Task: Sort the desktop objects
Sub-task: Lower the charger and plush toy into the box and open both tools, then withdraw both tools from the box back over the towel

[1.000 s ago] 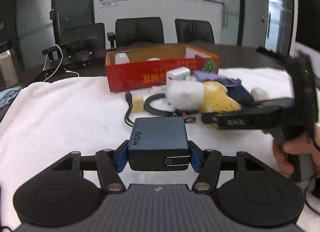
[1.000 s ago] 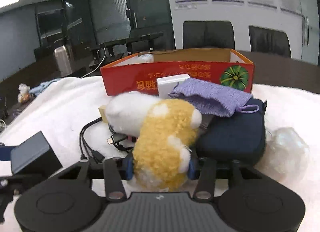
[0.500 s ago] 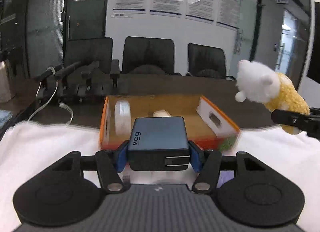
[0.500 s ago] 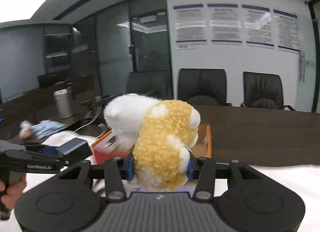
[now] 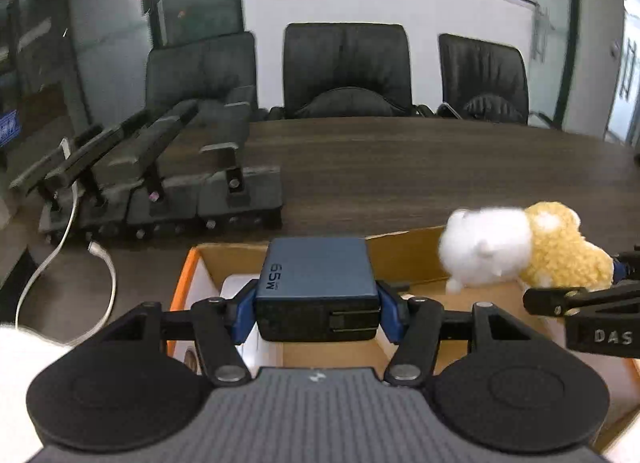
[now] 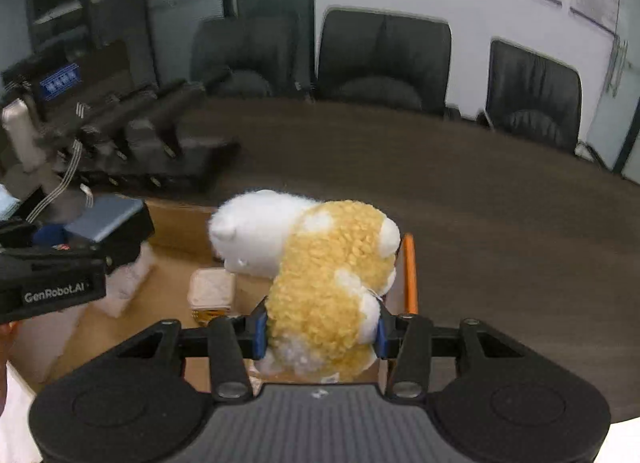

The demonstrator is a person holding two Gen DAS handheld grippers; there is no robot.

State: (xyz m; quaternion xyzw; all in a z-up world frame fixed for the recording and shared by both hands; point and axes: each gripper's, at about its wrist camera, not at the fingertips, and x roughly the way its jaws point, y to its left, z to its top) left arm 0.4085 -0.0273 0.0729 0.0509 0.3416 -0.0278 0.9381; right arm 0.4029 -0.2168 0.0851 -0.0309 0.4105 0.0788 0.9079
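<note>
My left gripper [image 5: 318, 313] is shut on a dark blue 65W charger block [image 5: 316, 287] and holds it above the open cardboard box [image 5: 404, 251]. My right gripper [image 6: 320, 333] is shut on a white and yellow plush toy [image 6: 320, 263] and holds it over the box's right side [image 6: 409, 275]. The plush also shows at the right of the left wrist view [image 5: 516, 249]. The charger and the left gripper show at the left of the right wrist view [image 6: 104, 219]. A small pale square item [image 6: 210, 289] lies on the box floor.
The box has an orange rim [image 5: 180, 291] and holds a white object [image 6: 128, 283] at its left. Behind it lies the dark wooden table [image 5: 440, 175] with black equipment [image 5: 168, 179], a white cable [image 5: 68, 231] and office chairs [image 5: 348, 71].
Both grippers have lifted off the white cloth and moved forward over the open box, each still holding its object. The views now look down into the box.
</note>
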